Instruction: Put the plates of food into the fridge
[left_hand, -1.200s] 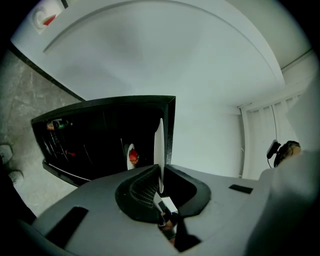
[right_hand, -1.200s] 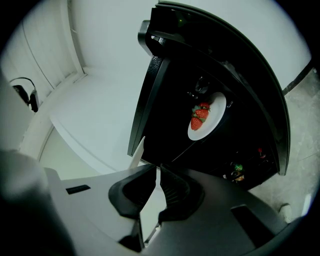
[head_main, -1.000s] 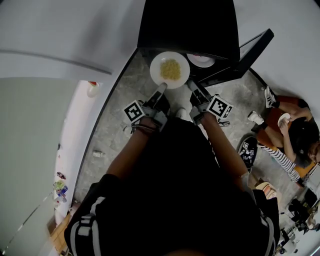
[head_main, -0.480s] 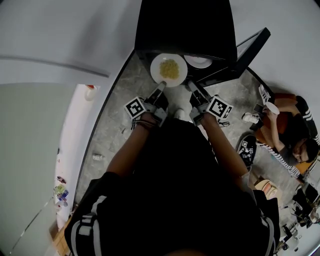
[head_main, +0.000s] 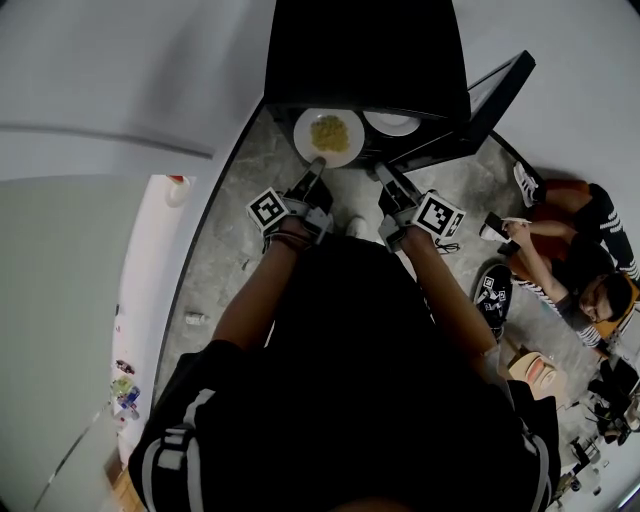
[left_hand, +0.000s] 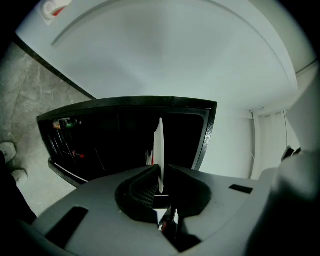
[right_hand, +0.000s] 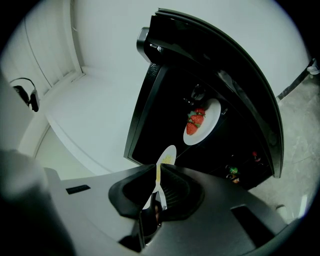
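Left tool (left_hand: 161, 172): its jaws are pressing together on the near rim of the white plate (left_hand: 159, 145), which is showing edge-on between them as a thin upright sliver.
Right tool (right_hand: 157, 172): it is clamping the same plate (right_hand: 167, 152) at its rim, and a bit of yellow food is showing just past the jaws.
Tools from above: the left tool (head_main: 316, 165) and the right tool (head_main: 380, 170) are both pointing forward at the fridge, one at each near corner of the plate.
Plate axis: it is round, so no long axis is showing. It is lying level, face up, between the two tools.
Plate contents: a mound of yellow food (head_main: 329, 133) is sitting in the middle, with a bare white rim (head_main: 303, 135) all round.
Plate place: it is hanging at the mouth of the open black fridge (head_main: 365, 50) – whether it is touching a shelf, I cannot tell.
Fridge contents: a second white plate (right_hand: 212, 117) is sitting inside, carrying red strawberries (right_hand: 196, 121) – just right of the held plate.
Fridge door (head_main: 490, 95): it is standing open to the right.
Floor (head_main: 230, 230): grey stone is showing under the tools.
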